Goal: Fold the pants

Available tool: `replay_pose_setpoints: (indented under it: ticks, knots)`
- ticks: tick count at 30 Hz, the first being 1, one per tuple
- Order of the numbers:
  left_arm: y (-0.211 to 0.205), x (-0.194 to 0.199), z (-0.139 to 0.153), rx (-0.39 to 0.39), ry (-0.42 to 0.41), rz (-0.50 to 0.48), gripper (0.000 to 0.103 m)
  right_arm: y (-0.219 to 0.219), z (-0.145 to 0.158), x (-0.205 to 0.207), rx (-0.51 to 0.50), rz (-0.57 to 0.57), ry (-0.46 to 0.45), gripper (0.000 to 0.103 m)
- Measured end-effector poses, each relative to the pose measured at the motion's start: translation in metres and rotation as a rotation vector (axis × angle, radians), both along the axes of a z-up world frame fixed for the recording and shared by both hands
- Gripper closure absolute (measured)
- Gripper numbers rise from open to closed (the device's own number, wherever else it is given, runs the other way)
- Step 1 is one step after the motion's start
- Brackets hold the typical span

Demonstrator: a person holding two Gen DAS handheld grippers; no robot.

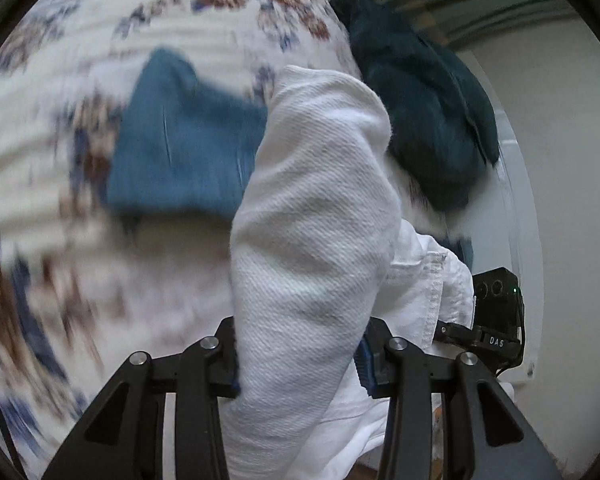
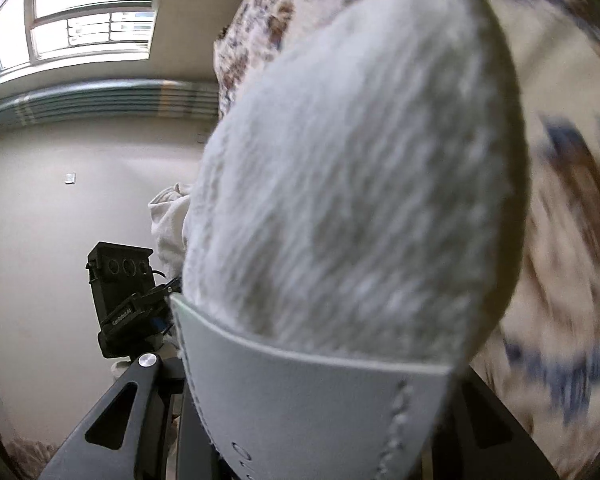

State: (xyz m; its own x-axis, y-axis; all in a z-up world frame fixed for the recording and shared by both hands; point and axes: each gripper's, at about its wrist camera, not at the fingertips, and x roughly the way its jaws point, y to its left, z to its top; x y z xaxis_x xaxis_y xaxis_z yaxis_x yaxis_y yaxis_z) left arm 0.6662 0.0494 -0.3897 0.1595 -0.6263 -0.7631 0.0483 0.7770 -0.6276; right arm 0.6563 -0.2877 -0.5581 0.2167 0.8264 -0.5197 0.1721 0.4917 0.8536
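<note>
Between the two black fingers of the left gripper [image 1: 300, 364], from about 6 o'clock up to 12 in the left wrist view, rises a thick bunch of white pants [image 1: 312, 216], coarse twill with a stitched hem showing toward 3 o'clock. The jaws stand partly closed, pinching that bunch, with cloth pressed against both inner pads and more of it spilling down below them. Behind, at 9 to 10 o'clock, a folded blue garment [image 1: 184, 144] lies on the floral bedspread [image 1: 60, 120], which is blurred; a dark teal garment [image 1: 428, 120] is heaped at 1 to 2 o'clock, touching the pants' far edge. At 4 o'clock the other gripper's black camera body shows just beside the white fabric. In the right wrist view, the pants [image 2: 360, 180] fill the centre from 6 to 12 o'clock, blurred, with a smooth pale label patch [image 2: 312, 400] and stitching at 6 o'clock. The right gripper [image 2: 312, 432] has its fingers hidden under this cloth, which sits between its arms; how wide it stands I cannot tell. A window [image 2: 80, 20] sits at 10 o'clock.
</note>
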Motion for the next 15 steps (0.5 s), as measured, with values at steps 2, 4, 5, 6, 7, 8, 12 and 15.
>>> replay_pose_setpoints:
  ticks: [2, 4, 5, 6, 7, 8, 12, 15]
  knots:
    - [0.009, 0.042, -0.003, 0.014, -0.010, 0.003, 0.065, 0.011, -0.003, 0.058, 0.009, 0.011, -0.019, 0.070]
    - [0.019, 0.089, -0.014, 0.024, -0.008, 0.011, 0.065, 0.021, -0.012, 0.117, 0.023, 0.024, -0.031, 0.071]
    - [0.023, 0.115, -0.026, 0.029, -0.001, 0.020, 0.065, 0.028, -0.020, 0.145, 0.023, 0.030, -0.031, 0.070]
    - [0.027, 0.129, -0.034, 0.028, 0.006, 0.028, 0.065, 0.032, -0.028, 0.170, 0.025, 0.036, -0.028, 0.070]
    - [0.032, 0.143, -0.048, 0.031, 0.016, 0.029, 0.065, 0.038, -0.040, 0.194, 0.029, 0.044, -0.022, 0.070]
    - [0.034, 0.157, -0.060, 0.039, 0.027, 0.031, 0.065, 0.043, -0.052, 0.215, 0.028, 0.052, -0.013, 0.071]
    - [0.054, 0.201, -0.122, 0.045, 0.097, 0.055, 0.065, 0.061, -0.107, 0.270, 0.025, 0.082, 0.035, 0.071]
    - [0.073, 0.208, -0.173, -0.029, 0.193, 0.089, 0.062, 0.069, -0.155, 0.289, 0.029, 0.106, 0.118, 0.070]
